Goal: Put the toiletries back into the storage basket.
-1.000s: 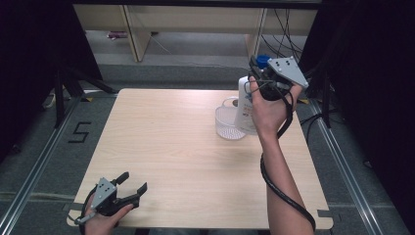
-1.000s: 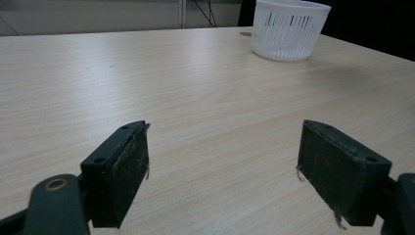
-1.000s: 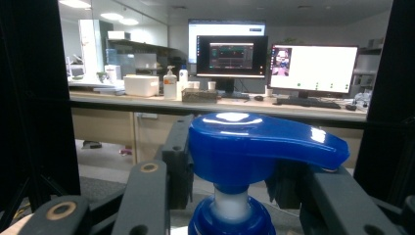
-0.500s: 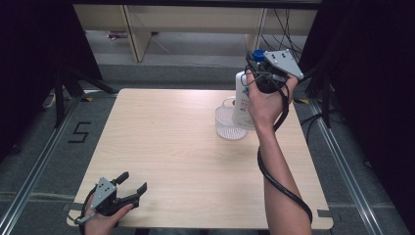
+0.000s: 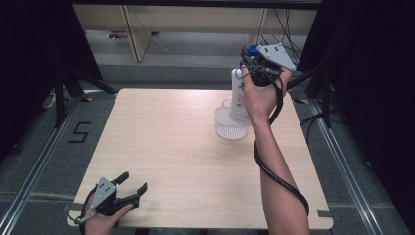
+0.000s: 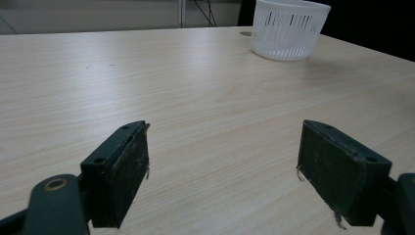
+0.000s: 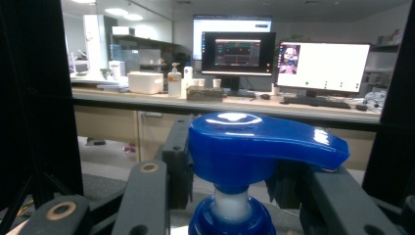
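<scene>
A white pump bottle (image 5: 239,96) with a blue pump head (image 7: 259,142) hangs upright over the far right of the table. My right gripper (image 5: 253,62) is shut on it just under the pump head, with a jaw on each side of the neck in the right gripper view (image 7: 230,183). The bottle's base is just above a white slotted basket (image 5: 229,126), which also shows far off in the left gripper view (image 6: 288,30). My left gripper (image 5: 131,185) rests at the near left corner of the table, open, with nothing between its pads (image 6: 222,166).
The wooden table (image 5: 161,147) is bare apart from the basket. Black frame posts and cables stand beyond its far right corner (image 5: 313,73). Past the table is a desk with monitors (image 7: 274,58).
My right hand has carried the bottle a little to the left and up, closer over the basket. The left gripper has stayed put.
</scene>
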The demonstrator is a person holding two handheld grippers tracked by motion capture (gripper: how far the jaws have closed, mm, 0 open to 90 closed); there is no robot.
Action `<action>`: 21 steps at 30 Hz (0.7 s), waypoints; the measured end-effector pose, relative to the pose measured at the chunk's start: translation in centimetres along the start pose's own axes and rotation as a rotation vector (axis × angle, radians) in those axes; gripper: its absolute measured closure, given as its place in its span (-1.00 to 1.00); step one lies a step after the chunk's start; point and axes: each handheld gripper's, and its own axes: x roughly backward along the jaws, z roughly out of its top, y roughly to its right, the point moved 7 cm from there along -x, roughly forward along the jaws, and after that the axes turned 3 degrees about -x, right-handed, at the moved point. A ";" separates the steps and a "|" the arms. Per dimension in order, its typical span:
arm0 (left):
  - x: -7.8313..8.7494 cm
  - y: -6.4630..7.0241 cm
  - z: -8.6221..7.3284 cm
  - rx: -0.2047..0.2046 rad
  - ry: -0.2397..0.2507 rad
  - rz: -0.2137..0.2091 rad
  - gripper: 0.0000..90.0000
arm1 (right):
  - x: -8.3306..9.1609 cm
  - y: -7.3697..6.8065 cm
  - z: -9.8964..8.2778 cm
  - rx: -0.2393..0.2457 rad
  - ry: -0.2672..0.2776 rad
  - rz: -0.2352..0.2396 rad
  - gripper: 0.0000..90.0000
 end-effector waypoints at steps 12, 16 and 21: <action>0.0 -0.1 -0.1 0.003 -0.001 0.000 -0.59 | -1.2 0.1 -0.4 -0.025 -0.015 0.007 0.34; -0.2 -0.1 -0.1 0.006 0.007 -0.006 -0.59 | -1.5 0.1 -0.5 -0.018 -0.012 0.004 0.34; -0.2 -0.1 -0.1 0.005 0.006 -0.006 -0.59 | -2.0 0.0 -0.7 -0.023 -0.018 0.015 0.34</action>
